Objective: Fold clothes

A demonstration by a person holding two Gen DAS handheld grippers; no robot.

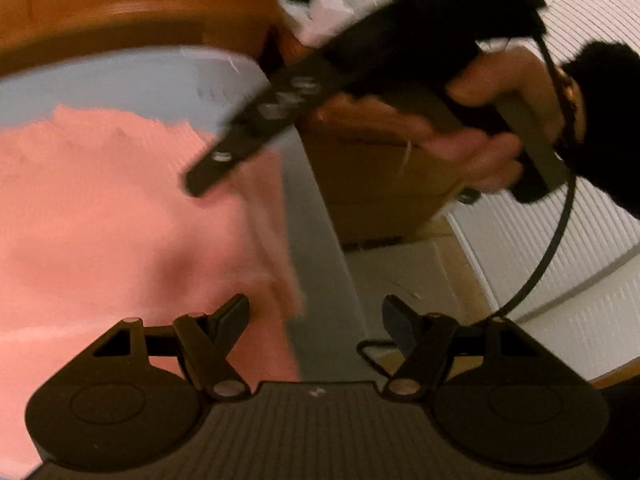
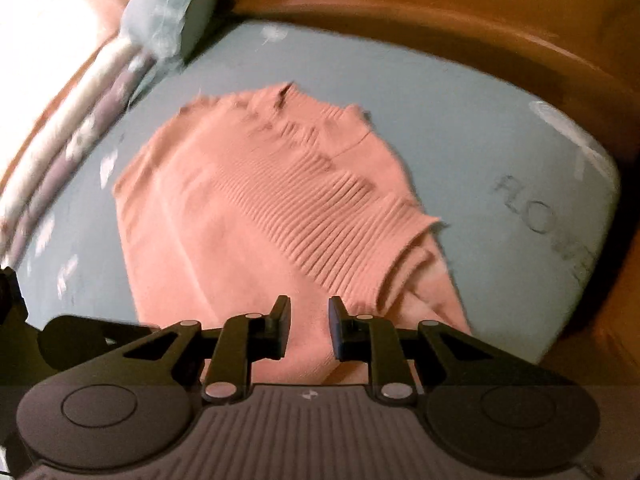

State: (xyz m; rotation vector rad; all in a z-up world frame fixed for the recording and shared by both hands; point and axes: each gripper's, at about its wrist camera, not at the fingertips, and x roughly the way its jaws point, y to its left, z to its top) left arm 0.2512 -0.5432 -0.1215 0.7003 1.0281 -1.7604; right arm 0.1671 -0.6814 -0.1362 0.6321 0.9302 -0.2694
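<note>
A pink ribbed sweater (image 2: 256, 208) lies spread on a light blue bed sheet (image 2: 480, 140). My right gripper (image 2: 309, 320) hangs over the sweater's near edge. Its jaws are narrow, and pink knit fills the gap between them. The left wrist view shows the same gripper (image 1: 200, 184) from the side, held by a hand (image 1: 480, 148), with a raised fold of the sweater (image 1: 120, 220) trailing from its tip. My left gripper (image 1: 318, 320) stands open and holds nothing. It hangs above the sweater's right edge, where the mattress ends.
A brown wooden bed frame (image 2: 440, 12) curves round the far side of the mattress. A blue pillow (image 2: 168, 12) rests at the back left. Beside the bed stand a cardboard box (image 1: 380, 184) and a white slatted panel (image 1: 580, 240). A black cable (image 1: 552, 248) loops from the right gripper.
</note>
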